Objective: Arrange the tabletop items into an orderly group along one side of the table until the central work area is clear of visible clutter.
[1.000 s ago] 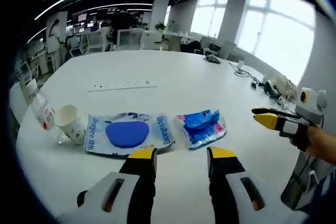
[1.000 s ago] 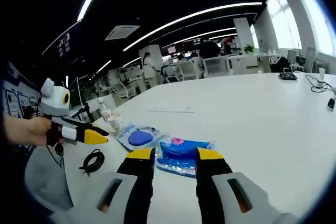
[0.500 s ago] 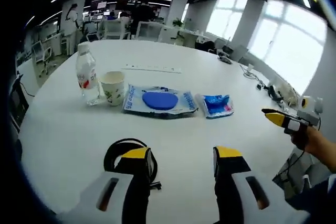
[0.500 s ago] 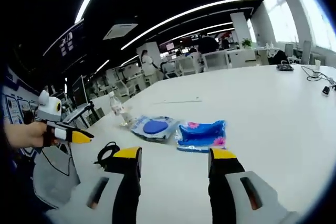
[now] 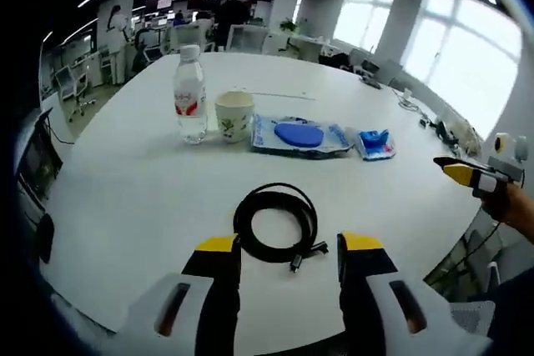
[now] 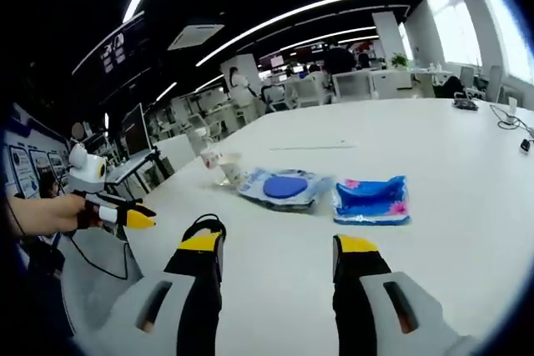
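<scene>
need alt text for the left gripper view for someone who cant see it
The open left gripper points at a coiled black cable on a white table. Beyond it, a row: water bottle, paper cup, clear pack with a blue disc, small blue packet. The right gripper enters at right.

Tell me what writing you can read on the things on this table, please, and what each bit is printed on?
None can be read as words.
Water bottle: red label, print too small to read.
Paper cup: a small dark design, too blurred to read.
Flat packet with the blue oval: blue print along its ends, blurred.
Small blue packet: pink and white marks, unreadable.
Black cable coil: no writing seen.
</scene>
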A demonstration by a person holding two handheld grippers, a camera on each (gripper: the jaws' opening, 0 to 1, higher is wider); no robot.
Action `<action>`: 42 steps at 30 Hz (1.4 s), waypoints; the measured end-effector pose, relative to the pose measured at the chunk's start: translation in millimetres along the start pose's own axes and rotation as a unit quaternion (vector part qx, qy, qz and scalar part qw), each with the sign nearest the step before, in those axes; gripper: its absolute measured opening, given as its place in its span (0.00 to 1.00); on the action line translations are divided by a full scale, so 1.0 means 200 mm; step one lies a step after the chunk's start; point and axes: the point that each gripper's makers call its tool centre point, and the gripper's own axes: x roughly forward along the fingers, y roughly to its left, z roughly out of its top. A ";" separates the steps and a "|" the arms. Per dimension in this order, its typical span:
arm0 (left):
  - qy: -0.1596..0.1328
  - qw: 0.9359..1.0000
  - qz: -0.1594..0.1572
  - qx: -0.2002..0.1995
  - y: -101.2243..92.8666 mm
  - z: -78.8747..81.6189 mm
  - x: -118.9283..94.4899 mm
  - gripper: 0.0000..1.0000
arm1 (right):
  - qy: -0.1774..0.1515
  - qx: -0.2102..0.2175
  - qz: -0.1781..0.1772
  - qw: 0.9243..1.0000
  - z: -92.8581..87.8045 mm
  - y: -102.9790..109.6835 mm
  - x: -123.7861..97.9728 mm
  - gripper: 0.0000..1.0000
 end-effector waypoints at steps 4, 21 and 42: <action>0.013 1.000 0.004 -0.004 0.09 -0.05 0.02 0.44 | 0.019 -0.033 0.024 0.999 -0.02 0.16 0.13 0.50; 0.047 0.999 -0.001 -0.003 0.18 -0.01 0.30 0.37 | 0.129 -0.042 0.037 0.990 -0.29 0.37 0.67 0.47; 0.080 0.977 0.102 0.167 0.21 -0.09 0.48 0.22 | 0.177 -0.084 0.006 0.981 -0.40 0.44 0.89 0.37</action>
